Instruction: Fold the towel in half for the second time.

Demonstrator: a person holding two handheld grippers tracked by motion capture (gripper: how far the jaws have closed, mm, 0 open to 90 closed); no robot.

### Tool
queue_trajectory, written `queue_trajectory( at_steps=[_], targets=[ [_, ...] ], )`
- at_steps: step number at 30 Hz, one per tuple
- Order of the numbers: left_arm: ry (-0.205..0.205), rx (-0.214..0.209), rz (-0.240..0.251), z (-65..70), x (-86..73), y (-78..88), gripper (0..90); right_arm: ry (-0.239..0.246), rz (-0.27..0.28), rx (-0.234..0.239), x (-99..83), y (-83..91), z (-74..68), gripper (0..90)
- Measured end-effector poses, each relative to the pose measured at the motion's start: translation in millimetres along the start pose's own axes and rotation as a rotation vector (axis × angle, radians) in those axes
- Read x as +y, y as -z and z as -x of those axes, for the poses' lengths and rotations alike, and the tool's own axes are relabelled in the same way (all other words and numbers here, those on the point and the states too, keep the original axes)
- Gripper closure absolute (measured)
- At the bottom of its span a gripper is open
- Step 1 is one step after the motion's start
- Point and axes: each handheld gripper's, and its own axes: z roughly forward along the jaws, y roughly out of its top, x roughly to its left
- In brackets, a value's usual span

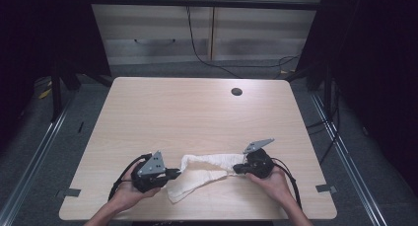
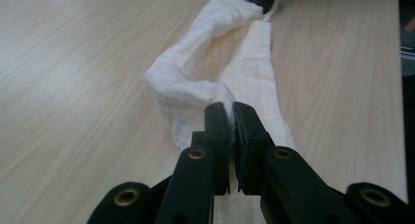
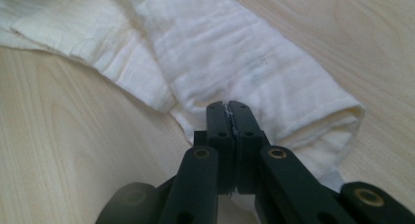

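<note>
At the left of the high view, the left hand (image 1: 129, 189) comes in from the table's near edge and holds the left gripper (image 1: 173, 173), which lies low over the table (image 1: 197, 112) and points to the right. Its jaws are pressed together on the left end of the cloth (image 1: 204, 174). In the left gripper view, a fold of that white fabric (image 2: 215, 77) is squeezed between the two black jaws of the left gripper (image 2: 233, 109), and the rest runs away from them as a rumpled band across the wood (image 2: 88, 87) toward the other gripper's tip at the top edge.

The cloth lies on the near half of the table, strung between the two grippers. Its upper edge is bunched into a loose roll; below that, a flatter flap hangs down toward the near edge and rests on the surface.

At the right, the right gripper (image 1: 236, 169) points left, gripped by the right hand (image 1: 273, 182), with its grey plate (image 1: 258, 145) raised above it. Its jaws are also closed, pinching the cloth's right end. The right gripper view shows the right gripper (image 3: 230, 108) biting the edge of a folded layer of the cloth (image 3: 235, 53), which spreads away over the table (image 3: 73, 150).

Farther back, a small dark hole (image 1: 236, 92) sits in the tabletop toward the right corner.
</note>
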Motion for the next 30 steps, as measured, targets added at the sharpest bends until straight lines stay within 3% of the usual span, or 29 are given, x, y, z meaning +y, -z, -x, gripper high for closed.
queue_trajectory(
  at_steps=[5,10,14,17,20,27,30],
  targets=[
    [-0.061,-0.057,-0.039,19.8,-1.7,-5.2,85.8,-0.003,0.001,-0.004,-0.2,-0.1,-0.3,88.8],
    [-0.082,-0.128,-0.099,32.5,-11.2,-16.6,85.8,0.002,-0.001,-0.011,0.0,-0.1,-1.3,88.8],
    [-0.091,-0.146,-0.133,36.0,-19.3,-19.8,85.8,0.013,-0.001,-0.018,0.3,0.0,-1.5,88.8],
    [-0.094,-0.125,-0.137,35.8,-24.0,-16.4,85.9,0.023,-0.002,-0.030,0.2,0.2,-2.2,88.8],
    [-0.129,-0.038,-0.153,35.5,-25.4,-14.3,86.0,0.042,-0.021,-0.084,-0.6,3.8,-3.6,88.7],
    [-0.081,-0.011,-0.137,22.1,-28.3,-15.3,86.1,0.014,0.004,-0.136,-20.2,19.1,-2.5,88.7],
    [-0.068,-0.011,-0.133,20.5,-28.2,-16.1,86.1,0.027,-0.010,-0.172,-27.5,26.6,-7.0,88.7]
  ],
)
